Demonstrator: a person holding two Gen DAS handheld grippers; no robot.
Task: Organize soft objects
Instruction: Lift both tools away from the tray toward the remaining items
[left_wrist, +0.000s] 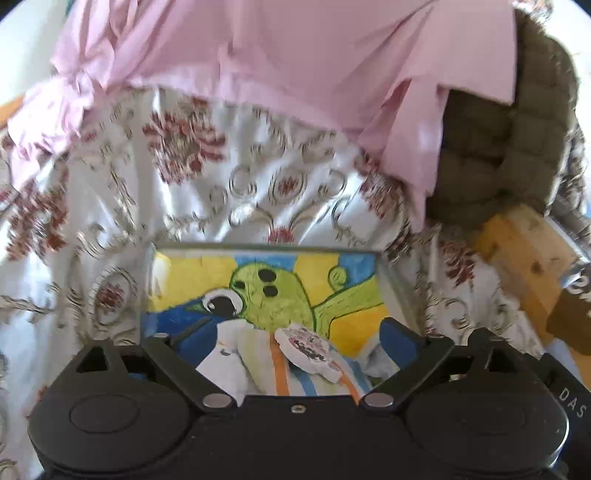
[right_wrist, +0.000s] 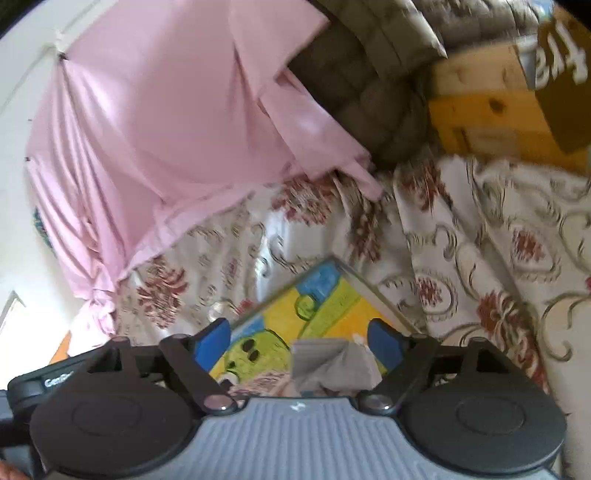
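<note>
While blur smears the floral cloth (left_wrist: 258, 177), both released grippers, left gripper (left_wrist: 291, 332) and right gripper (right_wrist: 299, 336), half-hide small soft toys (left_wrist: 280, 354).

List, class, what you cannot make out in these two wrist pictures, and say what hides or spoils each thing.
- Striped cloth, left wrist view: lower part hidden behind the left gripper body.
- Grey cloth, right wrist view: bottom hidden by the right gripper; shape unclear.
- Brown box lettering, right wrist view: cut by the edge, blurred.
- Painted tray: near end covered in both views.
</note>
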